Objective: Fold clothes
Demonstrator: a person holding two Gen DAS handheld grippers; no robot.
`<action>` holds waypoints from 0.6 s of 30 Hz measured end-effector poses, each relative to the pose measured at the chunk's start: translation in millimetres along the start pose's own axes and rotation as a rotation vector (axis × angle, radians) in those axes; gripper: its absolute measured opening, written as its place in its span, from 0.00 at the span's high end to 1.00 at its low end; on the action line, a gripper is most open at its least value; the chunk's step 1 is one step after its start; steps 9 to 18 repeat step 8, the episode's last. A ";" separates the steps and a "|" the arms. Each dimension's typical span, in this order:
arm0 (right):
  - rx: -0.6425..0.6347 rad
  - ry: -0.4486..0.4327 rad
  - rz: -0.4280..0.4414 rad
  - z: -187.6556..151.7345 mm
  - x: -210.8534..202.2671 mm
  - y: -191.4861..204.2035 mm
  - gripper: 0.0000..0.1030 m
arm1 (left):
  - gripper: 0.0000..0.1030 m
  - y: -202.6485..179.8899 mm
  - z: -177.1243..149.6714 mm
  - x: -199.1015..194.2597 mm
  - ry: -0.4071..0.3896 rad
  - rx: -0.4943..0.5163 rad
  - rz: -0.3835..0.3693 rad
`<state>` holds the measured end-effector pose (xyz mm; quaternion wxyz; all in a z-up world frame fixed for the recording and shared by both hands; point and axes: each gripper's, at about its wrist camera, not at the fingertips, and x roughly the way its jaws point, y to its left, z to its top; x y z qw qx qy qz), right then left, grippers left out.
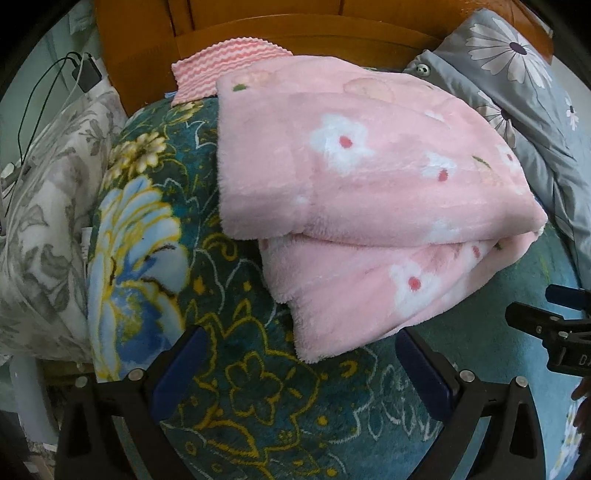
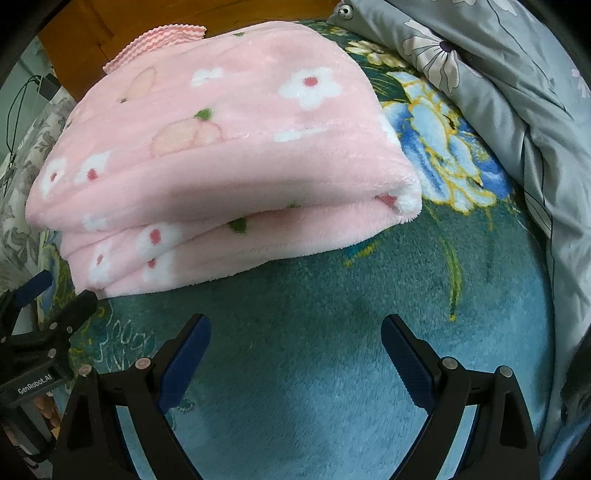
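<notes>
A pink fleece garment with white flowers lies folded in layers on a teal floral bedspread. It also shows in the right wrist view. My left gripper is open and empty, just short of the garment's near corner. My right gripper is open and empty over bare bedspread, a little in front of the folded edge. Each gripper shows at the edge of the other's view: the right one, the left one.
A pink striped cloth lies behind the garment against the wooden headboard. A grey flowered quilt is bunched on the right. A grey leaf-print pillow and a charger with cables are at the left.
</notes>
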<state>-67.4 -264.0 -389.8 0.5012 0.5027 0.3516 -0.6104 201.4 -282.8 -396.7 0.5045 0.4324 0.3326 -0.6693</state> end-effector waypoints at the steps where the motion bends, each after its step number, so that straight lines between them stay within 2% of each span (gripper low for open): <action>1: 0.000 0.000 0.000 0.4 0.0 0.0 0.09 | 0.00 -0.4 -0.3 0.2 -0.004 0.000 0.001; 4: -0.001 0.000 0.002 1.6 -0.2 0.2 0.09 | 0.00 -2.3 -3.3 -3.6 -0.039 -0.004 0.010; 18: -0.003 0.002 0.007 2.4 -0.7 1.5 0.09 | 0.00 -2.5 0.3 -0.6 -0.018 -0.016 -0.006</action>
